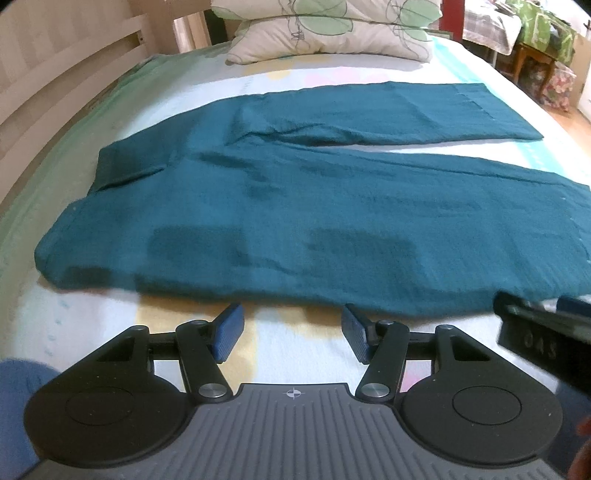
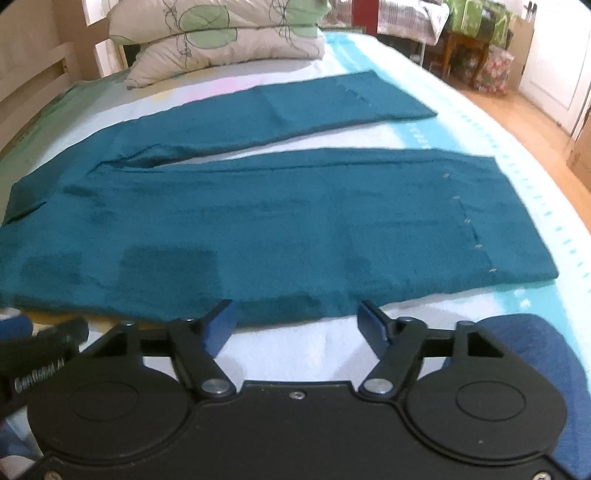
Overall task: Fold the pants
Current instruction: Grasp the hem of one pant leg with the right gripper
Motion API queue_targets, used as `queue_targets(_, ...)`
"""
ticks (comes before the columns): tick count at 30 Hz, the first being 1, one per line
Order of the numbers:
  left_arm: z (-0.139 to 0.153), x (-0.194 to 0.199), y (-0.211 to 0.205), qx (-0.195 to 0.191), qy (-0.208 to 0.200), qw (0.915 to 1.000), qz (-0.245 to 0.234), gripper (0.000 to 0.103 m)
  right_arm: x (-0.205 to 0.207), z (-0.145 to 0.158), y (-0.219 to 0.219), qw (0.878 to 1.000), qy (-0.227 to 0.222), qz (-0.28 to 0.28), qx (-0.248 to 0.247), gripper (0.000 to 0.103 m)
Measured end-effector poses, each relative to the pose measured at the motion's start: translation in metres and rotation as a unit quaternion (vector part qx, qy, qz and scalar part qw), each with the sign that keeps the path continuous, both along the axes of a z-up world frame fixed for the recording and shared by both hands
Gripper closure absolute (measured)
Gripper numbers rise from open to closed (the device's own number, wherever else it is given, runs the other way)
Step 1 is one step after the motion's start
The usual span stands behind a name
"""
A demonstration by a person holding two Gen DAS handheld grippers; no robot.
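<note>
Teal pants [image 1: 314,206] lie flat and unfolded on the bed [image 1: 110,321], legs spread apart, as the left gripper [image 1: 291,332] and right gripper [image 2: 295,325] hover open-jawed at the near edge, folding not yet begun.

Teal pants [image 1: 295,221], flat, unfolded, legs apart

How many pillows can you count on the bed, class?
2: stacked at the head of the bed beyond the pants, upper pillow lying on lower pillow. Others may lie out of frame.
</note>
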State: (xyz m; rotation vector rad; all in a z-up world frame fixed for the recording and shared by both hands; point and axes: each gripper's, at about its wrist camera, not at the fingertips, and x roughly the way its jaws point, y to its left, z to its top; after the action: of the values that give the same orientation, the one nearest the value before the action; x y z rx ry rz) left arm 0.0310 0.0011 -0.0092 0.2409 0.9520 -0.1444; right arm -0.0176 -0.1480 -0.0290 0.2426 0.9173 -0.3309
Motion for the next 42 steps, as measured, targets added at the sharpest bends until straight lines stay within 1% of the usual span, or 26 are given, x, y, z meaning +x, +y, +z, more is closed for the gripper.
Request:
queue_targets(3, 0.003, 0.018, -0.004, 0.003, -0.002, 1.0, -0.007, 0.046, 0.007, 0.001, -0.002, 1.0, 0.002, 0.007, 0.008, 0.035)
queue_targets(5, 0.005, 0.033, -0.008, 0.002, -0.004, 0.9999, -0.012, 0.046, 0.018, 0.004, -0.007, 1.0, 0.005, 0.016, 0.01, 0.035)
queue_targets(7, 0.007, 0.05, -0.014, 0.002, -0.005, 0.9998, -0.017, 0.046, 0.034, 0.009, -0.012, 1.0, 0.008, 0.021, 0.006, 0.036)
queue_targets(10, 0.007, 0.08, -0.022, -0.002, -0.001, 0.9997, -0.024, 0.046, 0.065, 0.02, -0.026, 1.0, 0.0, 0.021, 0.001, 0.036)
queue_targets(13, 0.004, 0.114, -0.028, -0.01, 0.009, 0.9996, -0.024, 0.046, 0.108, 0.027, -0.046, 1.0, 0.005, 0.016, -0.001, 0.036)
queue_targets(14, 0.003, 0.128, -0.03, -0.011, 0.012, 0.9996, -0.025, 0.046, 0.129, 0.028, -0.056, 1.0, 0.011, 0.017, 0.0, 0.036)
queue_targets(18, -0.002, 0.184, -0.036, -0.012, 0.019, 0.9996, -0.019, 0.046, 0.195, 0.026, -0.089, 1.0, 0.021, 0.003, -0.001, 0.039)
queue_targets(20, -0.003, 0.213, -0.038, -0.013, 0.018, 0.9997, -0.013, 0.046, 0.229, 0.025, -0.106, 1.0, 0.02, -0.004, -0.003, 0.039)
queue_targets(23, -0.008, 0.251, -0.041, -0.007, 0.012, 0.9999, -0.004, 0.046, 0.278, 0.021, -0.132, 1.0, 0.019, -0.025, 0.001, 0.039)
queue_targets(25, -0.016, 0.271, -0.042, 0.0, 0.014, 0.9999, -0.004, 0.046, 0.314, 0.018, -0.151, 0.999, 0.018, -0.044, 0.012, 0.039)
queue_targets(29, -0.042, 0.291, -0.033, 0.018, 0.04, 0.999, -0.003, 0.047, 0.372, 0.012, -0.178, 0.996, 0.008, -0.084, 0.031, 0.039)
queue_targets(32, -0.065, 0.292, -0.029, 0.024, 0.077, 0.9967, -0.004, 0.05, 0.409, 0.002, -0.195, 0.992, 0.003, -0.119, 0.044, 0.038)
queue_targets(33, -0.069, 0.288, -0.026, 0.018, 0.075, 0.997, -0.004, 0.05, 0.421, -0.003, -0.201, 0.989, 0.003, -0.136, 0.05, 0.038)
queue_targets(34, -0.068, 0.284, -0.025, 0.013, 0.066, 0.9978, -0.003, 0.05, 0.43, -0.008, -0.207, 0.987, 0.009, -0.15, 0.052, 0.038)
queue_targets(37, -0.068, 0.279, -0.026, 0.015, 0.063, 0.9979, -0.008, 0.05, 0.453, -0.029, -0.216, 0.98, 0.034, -0.189, 0.047, 0.039)
queue_targets(39, -0.066, 0.282, -0.027, 0.017, 0.066, 0.9976, -0.009, 0.05, 0.465, -0.046, -0.225, 0.973, 0.071, -0.213, 0.047, 0.039)
queue_targets(40, -0.065, 0.283, -0.028, 0.017, 0.068, 0.9975, -0.01, 0.05, 0.464, -0.052, -0.227, 0.972, 0.076, -0.216, 0.052, 0.04)
queue_targets(41, -0.063, 0.283, -0.028, 0.016, 0.071, 0.9973, -0.01, 0.05, 0.461, -0.053, -0.225, 0.973, 0.07, -0.215, 0.041, 0.043)
queue_targets(42, -0.061, 0.286, -0.026, 0.014, 0.072, 0.9972, -0.01, 0.05, 0.458, -0.052, -0.223, 0.973, 0.079, -0.215, 0.025, 0.058)
